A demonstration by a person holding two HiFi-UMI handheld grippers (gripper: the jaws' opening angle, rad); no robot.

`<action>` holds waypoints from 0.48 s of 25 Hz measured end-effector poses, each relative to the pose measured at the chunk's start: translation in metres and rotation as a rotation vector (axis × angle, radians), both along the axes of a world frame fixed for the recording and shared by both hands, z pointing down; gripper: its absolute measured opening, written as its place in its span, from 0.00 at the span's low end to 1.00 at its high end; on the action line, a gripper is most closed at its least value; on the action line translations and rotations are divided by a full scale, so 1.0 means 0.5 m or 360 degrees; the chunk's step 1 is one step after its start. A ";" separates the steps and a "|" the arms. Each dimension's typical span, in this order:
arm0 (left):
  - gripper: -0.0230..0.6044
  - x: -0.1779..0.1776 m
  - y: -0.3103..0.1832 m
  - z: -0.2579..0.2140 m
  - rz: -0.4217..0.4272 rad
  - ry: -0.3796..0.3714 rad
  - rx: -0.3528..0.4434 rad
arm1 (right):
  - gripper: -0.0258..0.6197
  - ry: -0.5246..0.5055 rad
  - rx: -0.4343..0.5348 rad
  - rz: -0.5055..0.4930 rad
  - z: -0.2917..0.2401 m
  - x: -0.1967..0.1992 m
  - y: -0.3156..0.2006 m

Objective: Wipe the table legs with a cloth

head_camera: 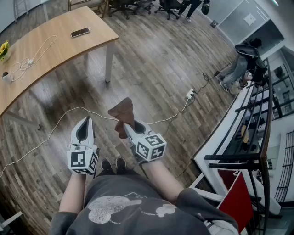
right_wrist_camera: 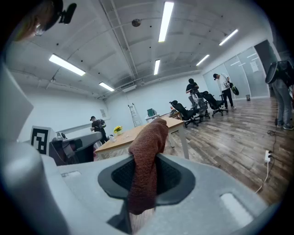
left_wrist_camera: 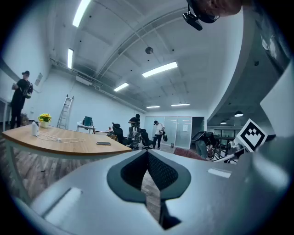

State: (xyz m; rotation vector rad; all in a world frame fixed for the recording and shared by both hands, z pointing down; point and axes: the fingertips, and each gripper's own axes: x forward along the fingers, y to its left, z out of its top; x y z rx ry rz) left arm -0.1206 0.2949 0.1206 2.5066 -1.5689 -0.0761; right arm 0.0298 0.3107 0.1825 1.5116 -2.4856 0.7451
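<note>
A brown cloth [head_camera: 122, 114] sticks up from my right gripper [head_camera: 129, 128], whose jaws are shut on it; the right gripper view shows the cloth [right_wrist_camera: 146, 160] pinched between the pads. My left gripper [head_camera: 83, 130] is held beside it, shut with nothing in it, its jaws [left_wrist_camera: 148, 170] pressed together. A wooden table [head_camera: 50, 50] stands ahead at the left, with a white leg [head_camera: 109, 60] at its near corner. The same table [right_wrist_camera: 138, 133] and leg [right_wrist_camera: 183, 142] show beyond the cloth. Both grippers hang well short of the leg, over the floor.
A phone [head_camera: 80, 32], a white cable [head_camera: 32, 57] and yellow flowers [head_camera: 4, 48] lie on the table. A white cord [head_camera: 82, 110] runs across the wood floor to a power strip [head_camera: 190, 94]. A railing [head_camera: 257, 137] is at right. People and office chairs [head_camera: 138, 5] stand far off.
</note>
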 end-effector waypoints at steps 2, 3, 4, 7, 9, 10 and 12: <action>0.07 -0.010 0.000 0.007 -0.0001 0.0015 -0.0016 | 0.17 0.0011 -0.0008 -0.0019 0.003 -0.014 0.003; 0.07 -0.014 0.001 0.010 -0.0001 0.0021 -0.0024 | 0.17 0.0016 -0.0013 -0.0026 0.005 -0.020 0.005; 0.07 -0.018 0.001 0.015 -0.0002 0.0026 -0.0033 | 0.17 0.0022 -0.0019 -0.0031 0.008 -0.024 0.006; 0.07 -0.029 -0.002 0.022 -0.0004 0.0029 -0.0050 | 0.17 0.0029 -0.0039 -0.0029 0.013 -0.032 0.004; 0.07 -0.040 -0.005 0.024 -0.0020 0.0035 -0.0054 | 0.17 0.0038 -0.0042 -0.0038 0.014 -0.042 0.003; 0.07 -0.046 -0.006 0.026 -0.0029 0.0042 -0.0060 | 0.17 0.0043 -0.0039 -0.0041 0.014 -0.046 0.002; 0.07 -0.055 -0.006 0.029 -0.0040 0.0062 -0.0075 | 0.17 0.0036 -0.0021 -0.0031 0.010 -0.050 0.002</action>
